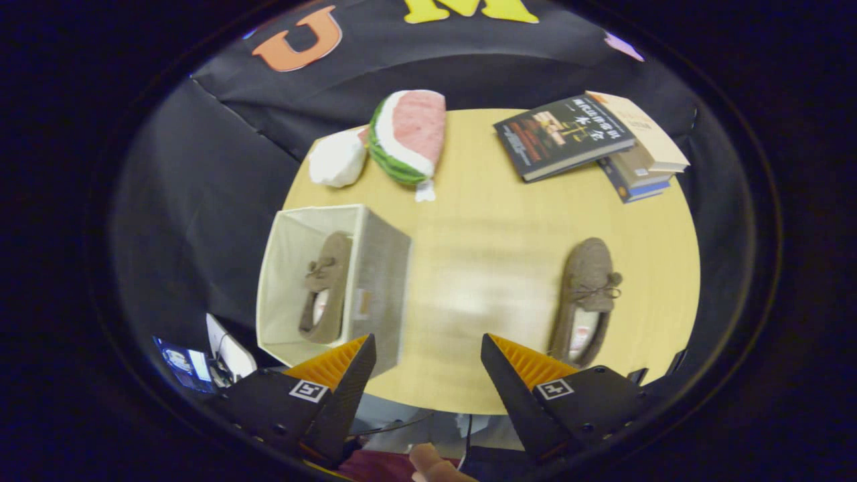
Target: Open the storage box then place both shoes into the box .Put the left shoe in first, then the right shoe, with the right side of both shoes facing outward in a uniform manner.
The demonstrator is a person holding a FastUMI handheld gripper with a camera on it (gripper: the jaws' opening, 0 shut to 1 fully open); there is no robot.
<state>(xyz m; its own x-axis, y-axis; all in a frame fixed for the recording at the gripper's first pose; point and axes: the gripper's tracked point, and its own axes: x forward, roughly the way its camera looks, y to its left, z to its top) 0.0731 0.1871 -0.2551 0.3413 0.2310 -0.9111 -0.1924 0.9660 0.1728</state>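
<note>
holding one shoe (326, 288), storage box (375, 268) beyond gripper (428, 348), fingers spread, empty.

watermelon plush (408, 137) beside white plush (338, 159) | stacked books (596, 140) across the round table (482, 221)

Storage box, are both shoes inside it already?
No, the storage box holds one shoe; the other shoe lies on the table, beyond the open gripper.
</note>
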